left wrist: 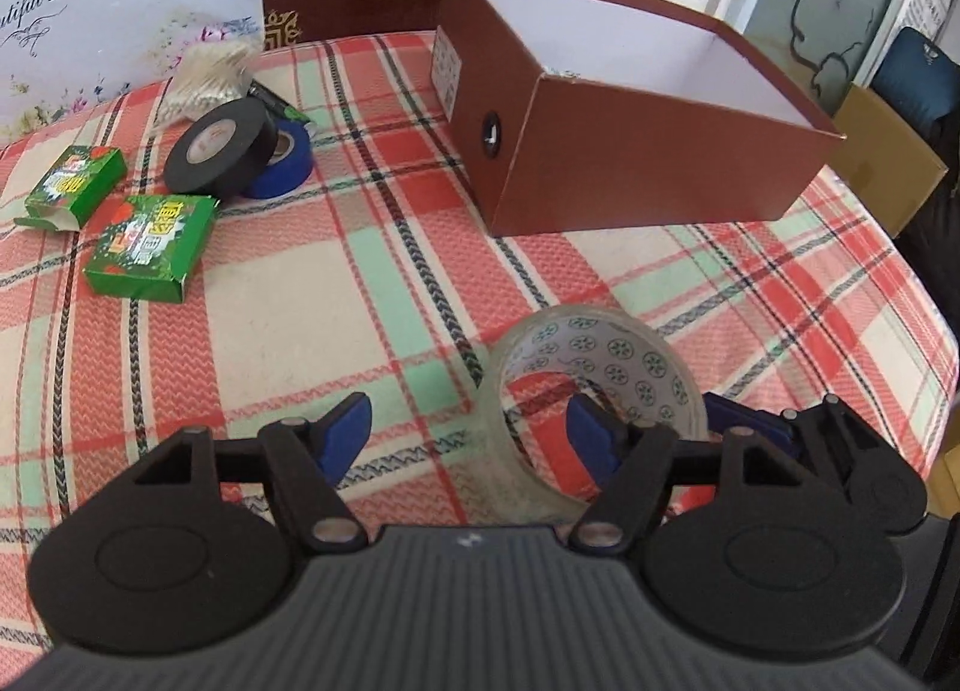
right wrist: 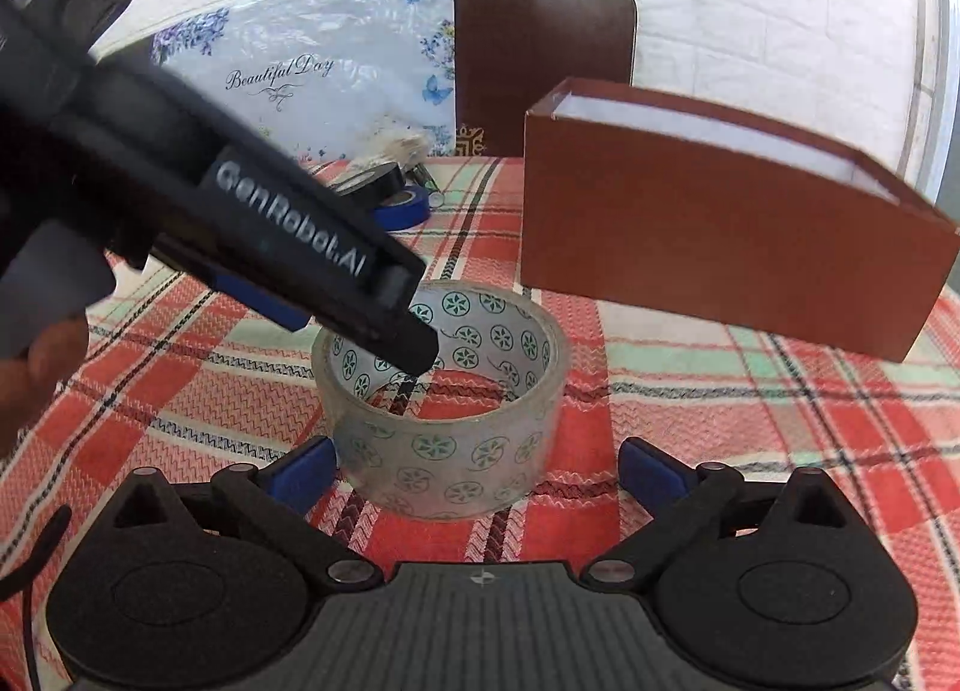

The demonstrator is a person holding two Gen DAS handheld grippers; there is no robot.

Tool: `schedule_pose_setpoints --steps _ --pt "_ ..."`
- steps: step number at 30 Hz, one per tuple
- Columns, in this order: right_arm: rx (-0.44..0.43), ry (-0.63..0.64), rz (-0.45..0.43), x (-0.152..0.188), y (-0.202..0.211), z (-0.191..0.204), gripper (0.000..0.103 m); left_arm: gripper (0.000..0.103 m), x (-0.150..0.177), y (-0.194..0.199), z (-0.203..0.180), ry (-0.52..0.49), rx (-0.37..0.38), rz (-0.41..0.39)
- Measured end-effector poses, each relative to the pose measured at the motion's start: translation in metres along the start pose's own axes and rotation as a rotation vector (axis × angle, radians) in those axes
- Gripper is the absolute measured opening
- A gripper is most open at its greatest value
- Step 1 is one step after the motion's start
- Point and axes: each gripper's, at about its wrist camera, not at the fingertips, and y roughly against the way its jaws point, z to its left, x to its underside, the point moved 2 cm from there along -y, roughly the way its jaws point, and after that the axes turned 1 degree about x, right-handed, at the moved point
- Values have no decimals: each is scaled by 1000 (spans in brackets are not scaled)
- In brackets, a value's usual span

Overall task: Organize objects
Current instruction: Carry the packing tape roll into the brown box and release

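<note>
1. Clear tape roll [right wrist: 444, 403]: lies flat on the plaid cloth [left wrist: 288, 295], in front of the open brown box [left wrist: 630, 150].
2. Left gripper [left wrist: 468, 421]: jaws spread; one blue finger [left wrist: 591, 430] is inside the roll's ring and the other is well outside it, with no pinch visible.
3. Right gripper [right wrist: 477, 472]: jaws wide, straddling the roll; whether its left pad touches the roll I cannot tell.
4. Black tape [left wrist: 219, 150], blue tape [left wrist: 282, 162] and two green cartons [left wrist: 150, 247]: grouped apart.

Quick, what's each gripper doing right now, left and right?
Left gripper: open, one finger inside the clear tape roll, nothing gripped.
Right gripper: open around the roll, not pressing it.
</note>
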Motion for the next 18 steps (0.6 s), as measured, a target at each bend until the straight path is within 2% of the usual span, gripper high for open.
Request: schedule_pose_setpoints --steps 5,9,11,13,15,18 --pt "-37 -40 -5 -6 -3 -3 97 74 -1 -5 3 4 -35 3" --pt "-65 -66 -6 -10 -8 -6 96 68 0 -14 3 3 -44 24" --pt "-79 -53 3 -12 -12 -4 92 67 2 -18 5 24 -32 34" --pt "-91 -24 2 -14 -13 1 87 57 2 -18 5 22 -21 30" --pt "-78 3 0 -15 -12 6 87 26 0 -14 0 28 52 40" --pt "-57 23 -54 -21 -4 7 87 25 -12 0 -12 -9 43 0"
